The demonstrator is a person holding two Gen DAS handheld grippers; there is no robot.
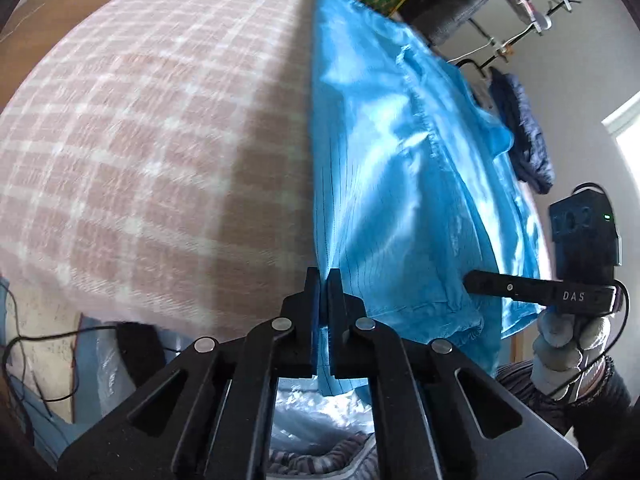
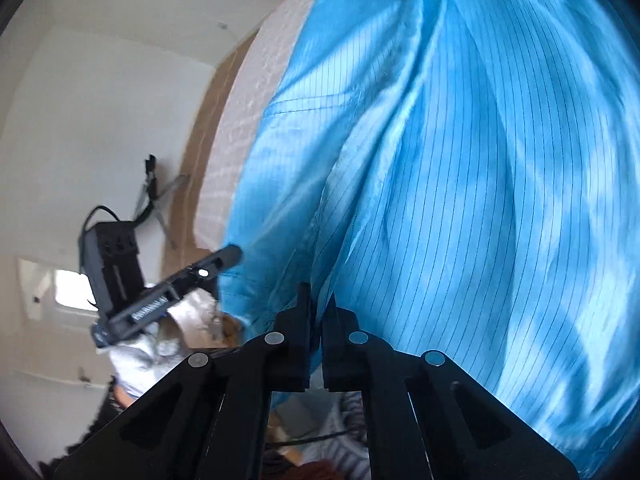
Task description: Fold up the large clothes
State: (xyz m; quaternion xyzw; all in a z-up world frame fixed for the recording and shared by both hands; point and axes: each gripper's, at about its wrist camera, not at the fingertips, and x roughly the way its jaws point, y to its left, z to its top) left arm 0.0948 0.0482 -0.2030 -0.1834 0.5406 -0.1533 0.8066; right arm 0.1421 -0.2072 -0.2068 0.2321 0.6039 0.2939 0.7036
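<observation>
A large shiny blue garment [image 1: 400,168] with thin dark stripes hangs lifted above the bed, its far part trailing on the checked cover. My left gripper [image 1: 324,276] is shut on the garment's near edge. My right gripper [image 2: 316,300] is shut on another part of the same hem, and the blue garment [image 2: 460,180] fills most of the right wrist view. In the left wrist view the right gripper [image 1: 472,280] shows at the right, its tips at the cloth. In the right wrist view the left gripper [image 2: 232,256] shows at the left, touching the garment's edge.
The bed has a pink and white checked cover [image 1: 140,140]. A clothes rack [image 1: 500,40] with hangers and dark clothes [image 1: 524,136] stands behind the bed at the right. Plastic bags [image 1: 312,412] and cables [image 1: 36,360] lie on the floor below.
</observation>
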